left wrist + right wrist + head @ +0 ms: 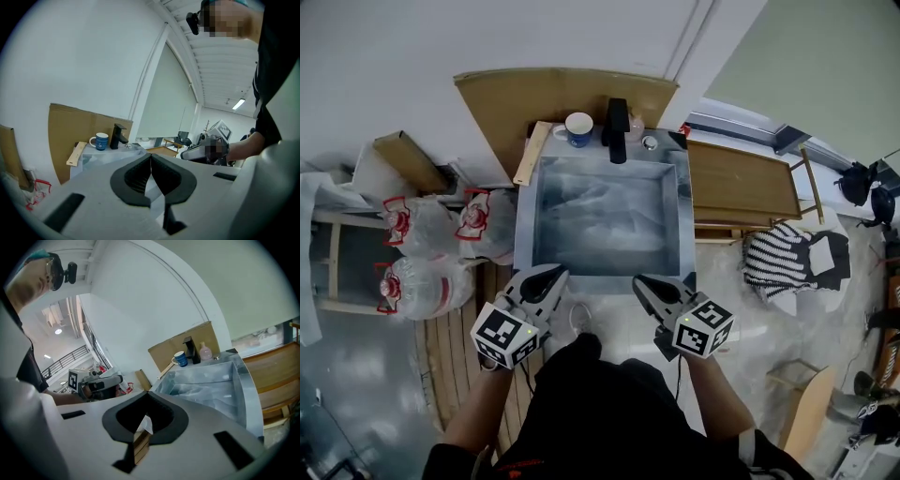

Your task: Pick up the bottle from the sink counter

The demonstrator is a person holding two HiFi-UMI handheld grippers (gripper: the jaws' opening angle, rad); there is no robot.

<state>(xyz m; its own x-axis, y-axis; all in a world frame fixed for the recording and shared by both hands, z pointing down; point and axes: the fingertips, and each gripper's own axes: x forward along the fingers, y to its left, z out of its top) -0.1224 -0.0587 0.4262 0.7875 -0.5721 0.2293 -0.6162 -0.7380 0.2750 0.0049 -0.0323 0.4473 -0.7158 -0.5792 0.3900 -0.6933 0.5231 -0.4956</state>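
A small clear pinkish bottle [205, 352] stands on the back rim of the steel sink [525, 211], just right of the black faucet [618, 129]. From the head view the bottle [636, 124] is partly hidden behind the faucet. A blue mug [578, 128] sits left of the faucet. My left gripper [555, 273] hangs over the sink's near edge, jaws shut and empty. Beside it my right gripper [639, 281] is also shut with nothing in it. Both are well short of the bottle. In the left gripper view, the right gripper [201, 151] shows off to the side.
A cardboard sheet [553, 94] leans on the wall behind the sink, with a wooden strip [532, 153] at its left corner. Large water jugs [422, 281] stand at the left. A wooden table [741, 183] and a striped cloth [773, 258] lie to the right.
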